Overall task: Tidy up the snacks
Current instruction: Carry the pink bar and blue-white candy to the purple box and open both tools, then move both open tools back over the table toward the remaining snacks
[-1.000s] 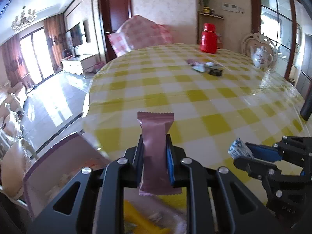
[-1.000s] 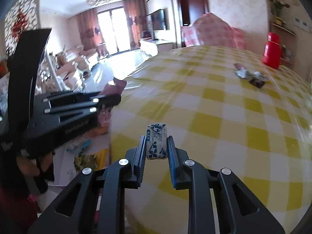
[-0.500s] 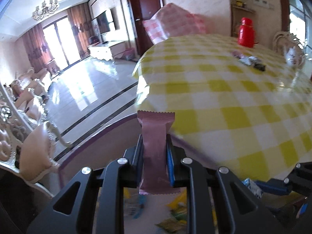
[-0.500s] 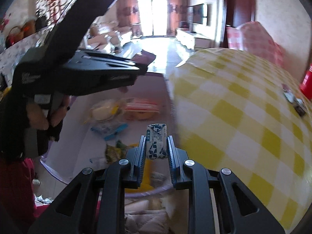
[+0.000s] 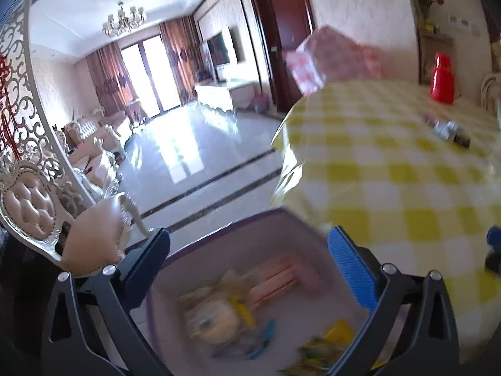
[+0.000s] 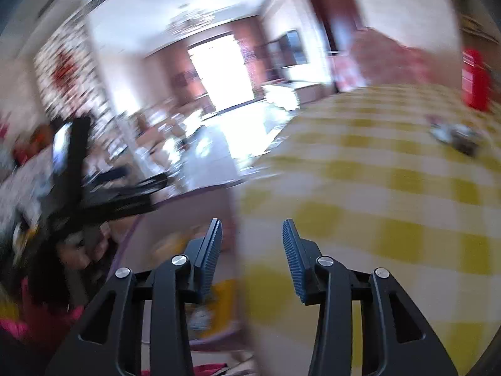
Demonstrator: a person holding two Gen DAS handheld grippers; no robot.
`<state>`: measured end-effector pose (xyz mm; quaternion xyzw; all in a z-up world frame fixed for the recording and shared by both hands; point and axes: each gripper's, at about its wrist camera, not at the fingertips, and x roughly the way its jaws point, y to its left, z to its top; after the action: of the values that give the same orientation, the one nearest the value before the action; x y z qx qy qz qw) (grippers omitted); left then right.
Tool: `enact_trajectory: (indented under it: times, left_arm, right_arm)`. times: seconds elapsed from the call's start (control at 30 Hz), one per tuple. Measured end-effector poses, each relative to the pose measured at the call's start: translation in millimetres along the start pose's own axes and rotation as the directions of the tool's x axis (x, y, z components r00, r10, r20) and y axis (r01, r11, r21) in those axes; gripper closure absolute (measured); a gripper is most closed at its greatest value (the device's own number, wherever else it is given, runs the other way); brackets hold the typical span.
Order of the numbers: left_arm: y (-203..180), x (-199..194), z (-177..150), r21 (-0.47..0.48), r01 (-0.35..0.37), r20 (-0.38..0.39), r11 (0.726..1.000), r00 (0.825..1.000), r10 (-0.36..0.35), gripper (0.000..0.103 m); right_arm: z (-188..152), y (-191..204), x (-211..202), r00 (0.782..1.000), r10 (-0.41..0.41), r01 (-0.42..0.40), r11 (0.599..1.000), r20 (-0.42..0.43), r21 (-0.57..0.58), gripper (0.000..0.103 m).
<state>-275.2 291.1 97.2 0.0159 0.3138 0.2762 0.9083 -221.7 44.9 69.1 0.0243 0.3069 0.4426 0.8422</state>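
No lettering can be read anywhere; the wrappers are too smeared for any brand to show. My left gripper (image 5: 250, 269) has its jaws spread wide with nothing between them, poised over the purple-rimmed bin (image 5: 219, 232) that sits beside and below the edge of the yellow-checked table (image 5: 391, 169); inside the bin lie the snacks (image 5: 225, 316), a blurred heap in which I can pick out a pale round packet, something with orange stripes and a yellow-green wrapper, though which is which I cannot say for sure; the bin's near wall is cut off by the frame. My right gripper (image 6: 252, 250) also has its jaws apart and empty, straddling the table's edge, with the bin (image 6: 175, 219) to the left of it and a yellow packet (image 6: 219, 307) half hidden behind my left finger; this whole view is motion-blurred. Far across the table a few small wrapped snacks (image 5: 446, 130) remain in a cluster, near a red flask (image 5: 442, 78); they show again, smeared, in the right view (image 6: 454, 134). The dark shape at left in that view is probably my other gripper (image 6: 103, 194), too streaked to make out its fingers.
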Motion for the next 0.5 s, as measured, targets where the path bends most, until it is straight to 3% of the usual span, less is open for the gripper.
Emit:
enact_trajectory:
  times: [0.13,0.2,0.23,0.3,0.33,0.43,0.5]
  left_arm:
    - [-36.5,-17.0,11.5,-0.030,0.163,0.039,0.986,0.986,-0.162,0.002]
    - [-70.1,-22.0,22.9,-0.040,0.309,0.031,0.950,0.951,-0.308,0.002]
    - [-81.6,-22.1,26.6,-0.042,0.340,0.025,0.939,0.940,-0.339,0.002]
    - [-120.4,-20.7,41.6,-0.037,0.438,0.023,0.898,0.899,-0.437,0.002]
    - [-143.4,-18.0,50.8,-0.035,0.473,0.030,0.881,0.881,-0.472,0.002]
    - [-202.5,3.1,73.1,-0.051,0.519,0.022,0.853,0.855,-0.519,0.002]
    - [-241.6,26.0,87.7,-0.072,0.532,0.006,0.844,0.846,-0.533,0.002]
  right_arm:
    - [2.0,-58.3,-32.4,0.991,-0.127,0.121,0.986,0.049,0.112,0.057]
    - [-1.3,-79.6,-41.6,0.981,-0.184,0.175,0.974,0.053,0.145,0.057]
    - [-3.3,-90.1,-45.9,0.977,-0.206,0.195,0.967,0.054,0.164,0.057]
    - [-9.0,-114.2,-56.9,0.966,-0.253,0.238,0.948,0.050,0.214,0.056]
    - [-11.4,-122.3,-61.4,0.960,-0.277,0.260,0.938,0.045,0.229,0.056]
    - [-20.6,-148.5,-75.3,0.940,-0.338,0.318,0.912,0.038,0.259,0.054]
    - [-22.2,-164.6,-85.3,0.926,-0.378,0.358,0.895,0.025,0.268,0.050]
